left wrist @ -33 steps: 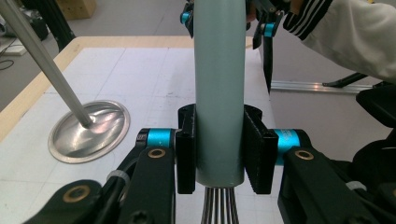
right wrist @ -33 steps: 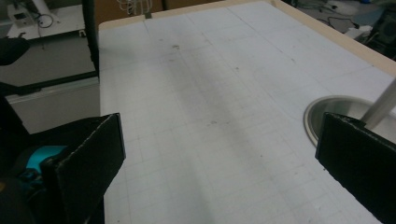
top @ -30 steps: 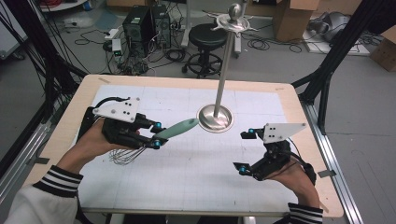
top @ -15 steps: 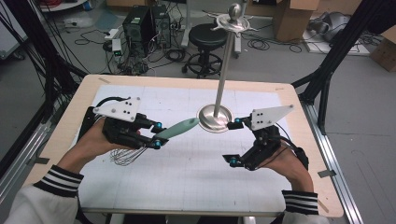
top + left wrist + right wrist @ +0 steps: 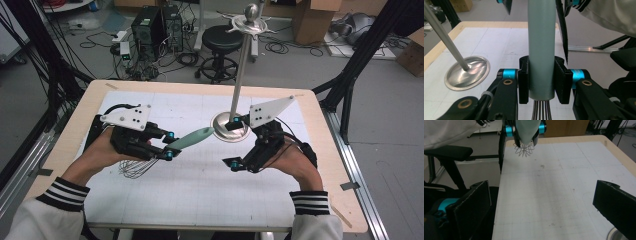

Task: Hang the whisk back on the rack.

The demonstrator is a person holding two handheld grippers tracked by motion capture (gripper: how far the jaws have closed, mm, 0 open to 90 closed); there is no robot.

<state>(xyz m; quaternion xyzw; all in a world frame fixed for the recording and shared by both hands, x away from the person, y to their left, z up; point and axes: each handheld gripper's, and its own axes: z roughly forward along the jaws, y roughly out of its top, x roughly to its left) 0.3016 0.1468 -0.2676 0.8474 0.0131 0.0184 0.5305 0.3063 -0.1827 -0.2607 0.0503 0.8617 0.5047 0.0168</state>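
The whisk (image 5: 172, 149) is clamped by the left gripper (image 5: 169, 145), handle toward two o'clock. The right gripper (image 5: 235, 142) is held wide open and empty beside the stand (image 5: 231, 126); bare mat (image 5: 200, 190) is left at six o'clock.

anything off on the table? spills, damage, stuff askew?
Nothing stands out. The left claw grips the whisk squarely by its handle, the stand is upright, and the mat shows no spills.

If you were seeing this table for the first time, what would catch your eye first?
First, the whisk left of centre: its pale green handle is clamped in the left tool, with the wire loops trailing back under the hand. Next, the tall metal stand rising from its round base at the table's middle. The right tool hovers open beside that base, with nothing between its jaws.
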